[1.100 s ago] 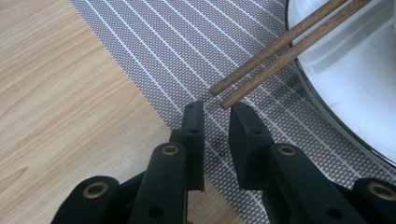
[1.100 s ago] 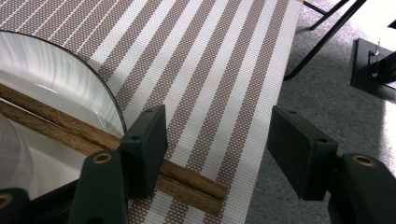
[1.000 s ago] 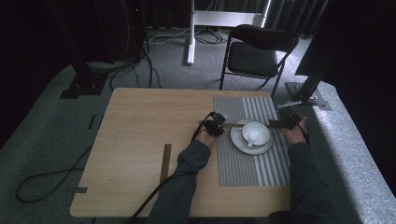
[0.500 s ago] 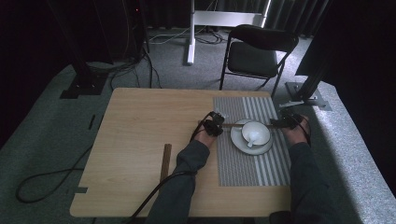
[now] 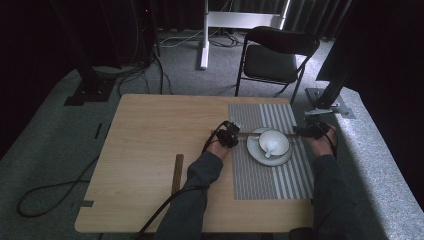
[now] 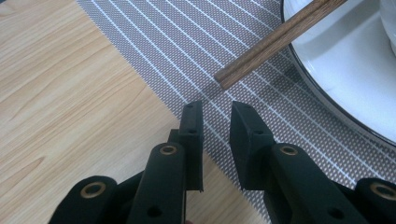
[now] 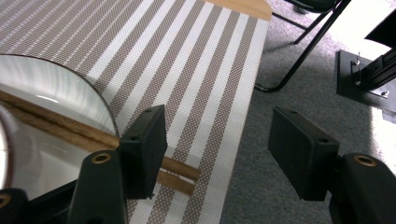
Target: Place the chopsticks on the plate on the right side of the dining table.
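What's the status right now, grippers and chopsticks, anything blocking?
Left gripper empty, fingers slightly apart, just short of the chopsticks. Right gripper wide open beside their other end. Chopsticks resting across the plate. Nothing in the way.

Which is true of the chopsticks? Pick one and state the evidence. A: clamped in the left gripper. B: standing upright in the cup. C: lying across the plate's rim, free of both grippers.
C: the chopsticks lie across the plate, beyond the left gripper's empty jaws, and the right gripper is wide open beside them.

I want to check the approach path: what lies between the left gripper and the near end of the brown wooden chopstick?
Only bare striped placemat lies between the left gripper and the brown wooden chopstick, in the left gripper view.
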`<state>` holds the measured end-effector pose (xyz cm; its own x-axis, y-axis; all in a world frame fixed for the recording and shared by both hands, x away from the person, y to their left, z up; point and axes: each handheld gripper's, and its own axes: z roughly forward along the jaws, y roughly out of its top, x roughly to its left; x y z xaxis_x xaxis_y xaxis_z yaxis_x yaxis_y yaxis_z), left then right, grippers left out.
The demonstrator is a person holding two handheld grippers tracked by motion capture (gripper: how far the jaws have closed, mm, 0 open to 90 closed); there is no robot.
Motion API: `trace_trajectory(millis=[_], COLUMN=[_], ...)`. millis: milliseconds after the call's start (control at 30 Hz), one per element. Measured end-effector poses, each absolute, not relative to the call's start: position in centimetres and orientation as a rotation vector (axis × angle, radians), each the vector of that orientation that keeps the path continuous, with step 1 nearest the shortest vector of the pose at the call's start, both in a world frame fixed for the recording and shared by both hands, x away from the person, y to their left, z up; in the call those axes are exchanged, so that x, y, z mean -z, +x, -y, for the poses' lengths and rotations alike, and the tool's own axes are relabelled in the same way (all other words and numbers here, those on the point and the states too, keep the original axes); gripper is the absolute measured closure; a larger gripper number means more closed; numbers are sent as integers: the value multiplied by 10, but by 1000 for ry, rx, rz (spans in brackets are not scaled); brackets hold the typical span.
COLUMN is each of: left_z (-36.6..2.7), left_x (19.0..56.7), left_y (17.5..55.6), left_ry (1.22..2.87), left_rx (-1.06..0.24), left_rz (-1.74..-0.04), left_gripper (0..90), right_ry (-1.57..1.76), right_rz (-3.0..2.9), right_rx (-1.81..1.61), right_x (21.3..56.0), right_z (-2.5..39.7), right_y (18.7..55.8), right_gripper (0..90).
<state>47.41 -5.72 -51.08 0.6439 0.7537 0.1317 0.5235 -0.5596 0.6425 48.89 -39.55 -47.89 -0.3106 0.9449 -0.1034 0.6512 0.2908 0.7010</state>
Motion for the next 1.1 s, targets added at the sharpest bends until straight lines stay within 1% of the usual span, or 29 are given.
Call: trace_trajectory(millis=[200, 467, 733, 1100], left_z=[45, 31, 15, -5], left_x=[506, 495, 489, 487], left_y=[471, 466, 462, 453], left_ry=[2284, 2270, 2238, 2238], left_rx=[-546, -565, -553, -551], left_rz=[-1000, -984, -1006, -1013], left_gripper=[742, 729, 720, 707], right_ry=[1428, 1384, 1347, 1279], right_rz=[-2026, -2040, -2062, -2071], right_rx=[-818, -828, -834, -842], right_x=[475, 476, 479, 474], right_z=[404, 402, 395, 379], right_y=[474, 457, 446, 436], right_gripper=[363, 360, 358, 347])
